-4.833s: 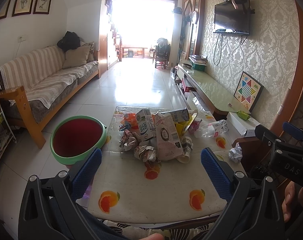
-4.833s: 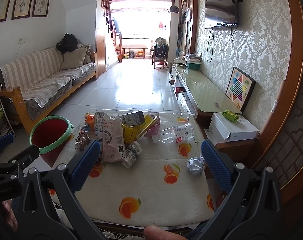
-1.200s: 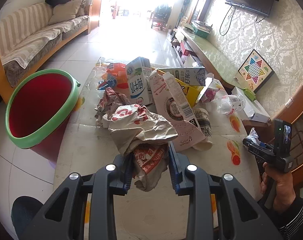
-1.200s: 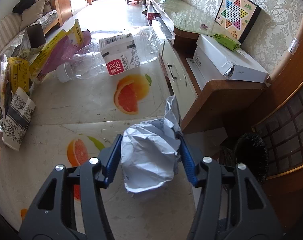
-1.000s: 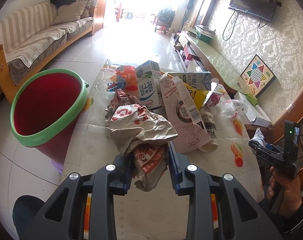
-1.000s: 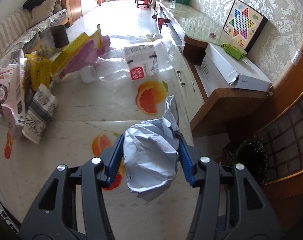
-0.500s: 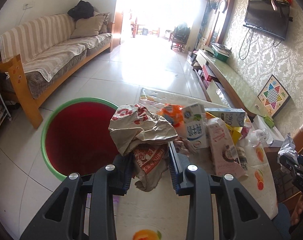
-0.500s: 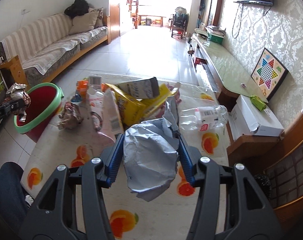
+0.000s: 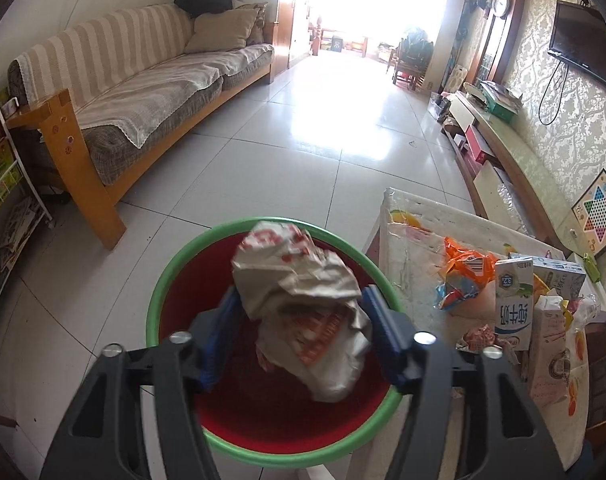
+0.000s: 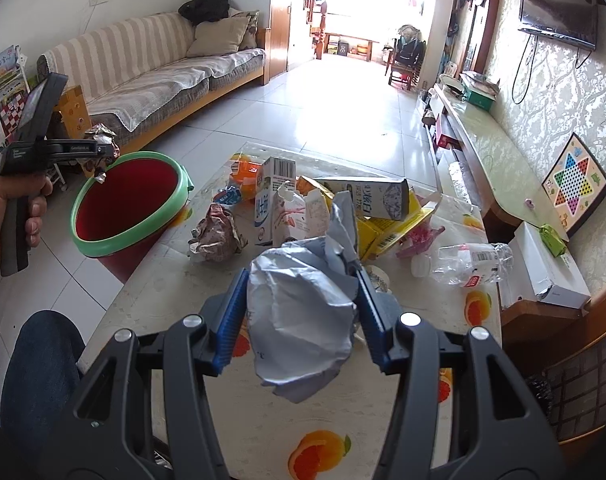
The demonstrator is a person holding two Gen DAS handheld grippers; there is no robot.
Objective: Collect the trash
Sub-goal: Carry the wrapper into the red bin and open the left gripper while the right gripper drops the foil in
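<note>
My left gripper [image 9: 301, 338] hangs over the red bin with the green rim [image 9: 171, 280]. Its jaws are opening. A crumpled brown paper bag with red print [image 9: 303, 308] sits blurred between the spread pads, above the bin's mouth. My right gripper [image 10: 301, 316] is shut on a crumpled silver-grey wrapper [image 10: 299, 320], held above the near part of the fruit-print table [image 10: 175, 280]. In the right wrist view a hand [image 10: 7, 208] holds the left gripper [image 10: 103, 148] over the bin [image 10: 131, 236].
Trash lies piled on the table: milk cartons [image 10: 291, 208], a crumpled wrapper [image 10: 217, 234], an orange packet [image 9: 461, 276], a plastic bottle [image 10: 469, 262]. A sofa [image 9: 143, 92] stands at the left, a low cabinet [image 10: 503, 168] along the right wall. My knee [image 10: 43, 364] is beside the table.
The left gripper carried the paper bag leftward from the table to above the bin, and its jaws have spread. The right gripper lifted the silver wrapper and swung left toward the table's middle.
</note>
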